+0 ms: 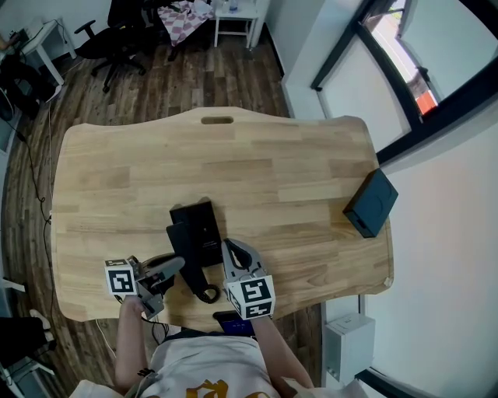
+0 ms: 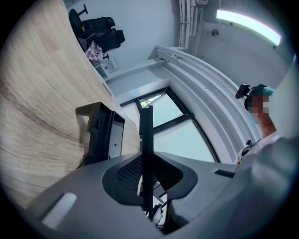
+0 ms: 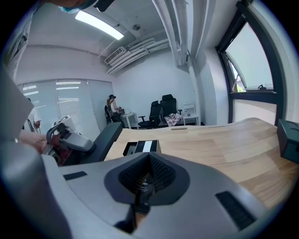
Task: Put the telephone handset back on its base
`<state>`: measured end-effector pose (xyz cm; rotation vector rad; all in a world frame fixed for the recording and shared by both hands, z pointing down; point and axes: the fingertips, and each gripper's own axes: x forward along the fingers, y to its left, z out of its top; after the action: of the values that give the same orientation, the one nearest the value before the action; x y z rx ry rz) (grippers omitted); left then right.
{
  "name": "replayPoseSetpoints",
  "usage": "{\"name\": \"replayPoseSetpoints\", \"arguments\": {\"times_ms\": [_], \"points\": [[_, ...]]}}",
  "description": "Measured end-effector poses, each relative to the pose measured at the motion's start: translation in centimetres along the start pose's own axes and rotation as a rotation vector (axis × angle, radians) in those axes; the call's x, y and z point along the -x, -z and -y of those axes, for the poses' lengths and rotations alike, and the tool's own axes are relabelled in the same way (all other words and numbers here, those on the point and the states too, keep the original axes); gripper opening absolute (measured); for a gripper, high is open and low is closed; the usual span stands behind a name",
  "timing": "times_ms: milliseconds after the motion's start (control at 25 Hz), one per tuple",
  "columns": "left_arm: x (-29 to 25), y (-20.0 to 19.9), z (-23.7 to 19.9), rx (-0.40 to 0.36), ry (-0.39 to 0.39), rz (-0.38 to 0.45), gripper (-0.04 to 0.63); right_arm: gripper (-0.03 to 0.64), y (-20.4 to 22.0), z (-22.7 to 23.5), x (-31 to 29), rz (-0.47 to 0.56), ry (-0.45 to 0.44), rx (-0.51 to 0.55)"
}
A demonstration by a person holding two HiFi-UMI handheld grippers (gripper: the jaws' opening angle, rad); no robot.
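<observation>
The black telephone base lies on the wooden table near its front edge. The black handset runs along the base's left side towards me, its near end by the table edge. My left gripper is shut on the handset, which shows edge-on as a thin black slab between the jaws, with the base just beyond. My right gripper hovers just right of the base, jaws shut, holding nothing. From the right gripper view I see the base, the handset and the left gripper.
A black box sits at the table's right edge. Office chairs and a small white table stand beyond the far edge. A white unit is on the floor at right. A handle slot is cut in the table's far side.
</observation>
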<state>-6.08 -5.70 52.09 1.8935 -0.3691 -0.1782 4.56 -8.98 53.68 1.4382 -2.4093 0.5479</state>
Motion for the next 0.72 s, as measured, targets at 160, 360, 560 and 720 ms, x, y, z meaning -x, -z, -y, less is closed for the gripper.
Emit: {"name": "replayPoseSetpoints", "arguments": {"times_ms": [160,360,560,720], "points": [[-0.1,-0.1,-0.8,0.011,-0.008,-0.001,0.071,0.006,0.3,-0.2,-0.6,-0.014,-0.013,-0.001],[-0.5,-0.2,-1.9,0.026,-0.019,-0.004,0.069,0.006,0.7,0.2,-1.1,-0.029,-0.021,-0.004],[-0.7,-0.3,-2.8,0.039,-0.031,-0.009,0.070,0.006,0.9,0.6,-1.4,-0.042,-0.024,-0.007],[-0.8,-0.5,-3.4,0.041,-0.037,-0.012,0.071,0.006,1.1,1.2,-1.7,-0.054,-0.018,-0.007]]}}
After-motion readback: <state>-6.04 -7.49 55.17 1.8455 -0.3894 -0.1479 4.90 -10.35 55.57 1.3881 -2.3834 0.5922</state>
